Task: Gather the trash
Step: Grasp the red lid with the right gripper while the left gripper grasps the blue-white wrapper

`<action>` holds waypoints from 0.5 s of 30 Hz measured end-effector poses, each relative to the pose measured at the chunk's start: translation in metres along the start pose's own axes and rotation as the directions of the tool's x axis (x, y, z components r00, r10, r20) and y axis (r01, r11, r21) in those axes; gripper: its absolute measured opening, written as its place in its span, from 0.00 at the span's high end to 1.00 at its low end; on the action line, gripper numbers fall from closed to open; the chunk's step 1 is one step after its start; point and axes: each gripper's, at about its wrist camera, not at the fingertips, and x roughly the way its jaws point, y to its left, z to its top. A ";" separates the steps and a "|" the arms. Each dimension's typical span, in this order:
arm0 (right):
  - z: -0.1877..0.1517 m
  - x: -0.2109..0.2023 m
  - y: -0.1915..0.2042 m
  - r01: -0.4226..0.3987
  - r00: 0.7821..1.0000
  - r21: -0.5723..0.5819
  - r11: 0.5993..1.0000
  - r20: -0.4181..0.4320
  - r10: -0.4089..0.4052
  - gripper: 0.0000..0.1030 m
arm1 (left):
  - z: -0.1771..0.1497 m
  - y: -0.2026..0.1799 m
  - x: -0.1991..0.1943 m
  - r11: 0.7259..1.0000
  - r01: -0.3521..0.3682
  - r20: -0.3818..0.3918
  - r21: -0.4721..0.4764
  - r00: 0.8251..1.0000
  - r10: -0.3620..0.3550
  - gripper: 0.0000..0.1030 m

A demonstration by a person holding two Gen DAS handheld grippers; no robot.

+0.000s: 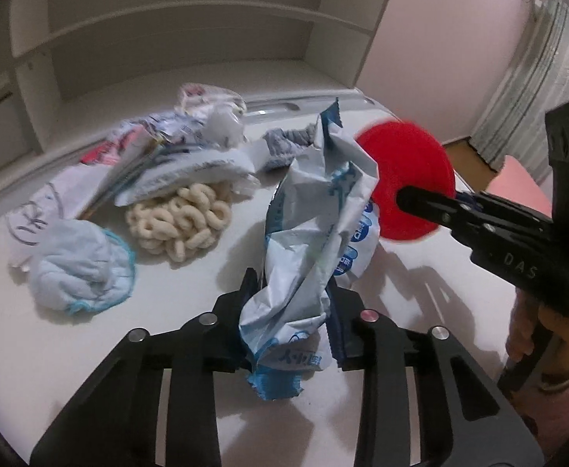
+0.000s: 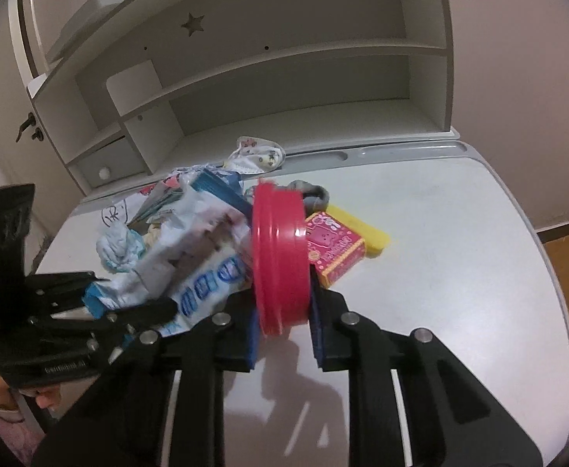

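Note:
A crumpled white-and-blue snack bag [image 1: 315, 210] stands up between the pads of my left gripper [image 1: 292, 284], which is shut on its lower part. The right wrist view shows the same bag [image 2: 191, 241] in the left gripper [image 2: 128, 292], just left of my right gripper [image 2: 284, 307]. That gripper is shut on a round red lid [image 2: 280, 257], held on edge above the white table [image 2: 440, 253]. In the left wrist view the red lid [image 1: 408, 171] and the right gripper [image 1: 412, 198] sit close beside the bag's top.
A pile of pale puffed snack rings [image 1: 179, 222], a light blue cloth [image 1: 86, 268], loose wrappers and papers [image 1: 148, 155] and a grey sock [image 1: 284, 144] lie on the table. A pink box [image 2: 335, 249], a yellow block [image 2: 362, 225] and a face mask [image 2: 257, 155] lie behind the lid. A white shelf unit [image 2: 284, 78] stands at the back.

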 end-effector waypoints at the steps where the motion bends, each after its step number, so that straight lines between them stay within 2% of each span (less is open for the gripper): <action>1: -0.001 -0.003 -0.001 0.003 1.000 0.000 1.000 0.003 -0.003 0.81 | -0.001 -0.001 -0.004 1.000 -0.006 0.005 -0.003 1.000 0.006 0.71; 11: -0.015 -0.044 -0.007 0.005 0.999 0.014 1.000 0.047 -0.005 0.81 | -0.010 -0.025 -0.034 0.999 -0.037 0.033 0.008 0.999 0.036 0.71; 15: -0.024 -0.074 -0.015 0.008 0.997 0.013 1.000 0.079 -0.009 0.81 | -0.016 -0.049 -0.050 0.999 -0.023 0.047 0.044 0.999 0.021 0.71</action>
